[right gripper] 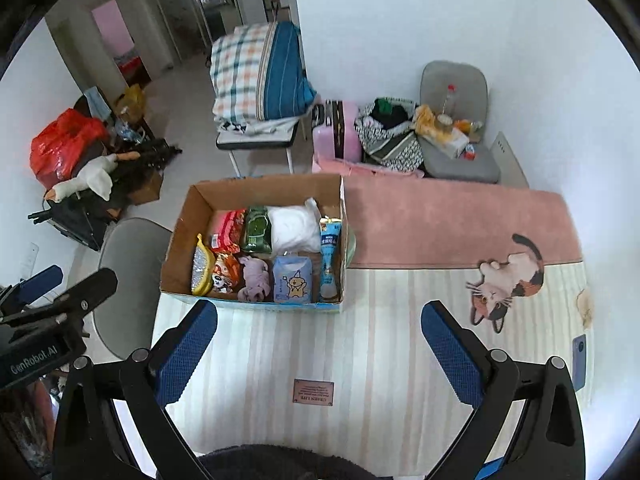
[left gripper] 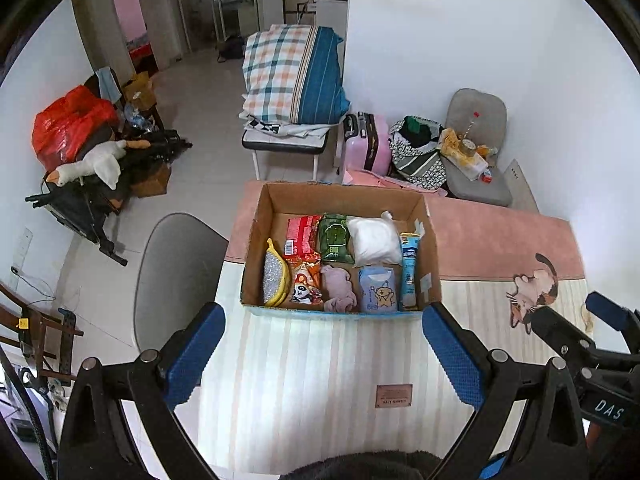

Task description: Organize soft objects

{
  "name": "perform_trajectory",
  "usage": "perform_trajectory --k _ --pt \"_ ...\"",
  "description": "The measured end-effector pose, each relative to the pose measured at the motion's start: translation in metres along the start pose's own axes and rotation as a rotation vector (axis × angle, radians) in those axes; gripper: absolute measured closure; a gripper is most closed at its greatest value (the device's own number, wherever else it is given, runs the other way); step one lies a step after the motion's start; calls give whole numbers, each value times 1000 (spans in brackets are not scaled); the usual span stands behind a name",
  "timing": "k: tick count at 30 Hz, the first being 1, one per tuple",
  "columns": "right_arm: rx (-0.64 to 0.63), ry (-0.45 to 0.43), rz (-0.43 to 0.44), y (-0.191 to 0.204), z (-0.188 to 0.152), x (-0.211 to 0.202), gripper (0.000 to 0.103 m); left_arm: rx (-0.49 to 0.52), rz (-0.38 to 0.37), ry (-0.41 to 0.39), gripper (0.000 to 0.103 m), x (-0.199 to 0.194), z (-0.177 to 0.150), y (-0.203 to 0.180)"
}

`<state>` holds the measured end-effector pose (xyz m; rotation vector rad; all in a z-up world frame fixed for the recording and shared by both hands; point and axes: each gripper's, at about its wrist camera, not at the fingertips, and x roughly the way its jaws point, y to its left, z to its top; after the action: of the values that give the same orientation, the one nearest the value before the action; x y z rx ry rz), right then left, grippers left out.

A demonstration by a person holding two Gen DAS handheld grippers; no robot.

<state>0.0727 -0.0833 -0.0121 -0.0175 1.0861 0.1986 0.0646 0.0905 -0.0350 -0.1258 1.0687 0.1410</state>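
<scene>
An open cardboard box (left gripper: 256,240) (right gripper: 176,248) stands on the table mat. It holds soft packs side by side: a white pouch (left gripper: 374,240) (right gripper: 292,226), a green wipes pack (left gripper: 335,238), a red pack (left gripper: 302,234), a yellow scrub sponge (left gripper: 274,278), a panda snack bag (left gripper: 306,284), a mauve cloth (left gripper: 338,290) (right gripper: 254,278), a blue tissue pack (left gripper: 378,290) (right gripper: 292,284) and a blue tube (left gripper: 409,276). My left gripper (left gripper: 322,346) is open and empty, just in front of the box. My right gripper (right gripper: 320,344) is open and empty, in front of the box's right corner.
The striped mat (left gripper: 320,380) with a cat picture (right gripper: 506,280) covers the table. A grey chair (left gripper: 176,276) stands left of the table. A phone (right gripper: 579,360) lies at the right edge. Behind are a bedding-stacked stool (left gripper: 292,80), a pink suitcase (left gripper: 366,144) and clutter.
</scene>
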Motion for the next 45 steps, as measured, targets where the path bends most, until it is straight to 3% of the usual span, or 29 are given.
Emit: perform_trajectory --k 10,26,45 --pt "-46 -24 13 12 -19 -40 0 21 9 -30 2 -24 -13 -3" --pt "8 -80 -75 5 -1 -14 0 -4 38 -45 0 -9 -8 -2" --pt "15 -48 -95 -4 -4 0 0 1 38 -34 0 2 -7 0"
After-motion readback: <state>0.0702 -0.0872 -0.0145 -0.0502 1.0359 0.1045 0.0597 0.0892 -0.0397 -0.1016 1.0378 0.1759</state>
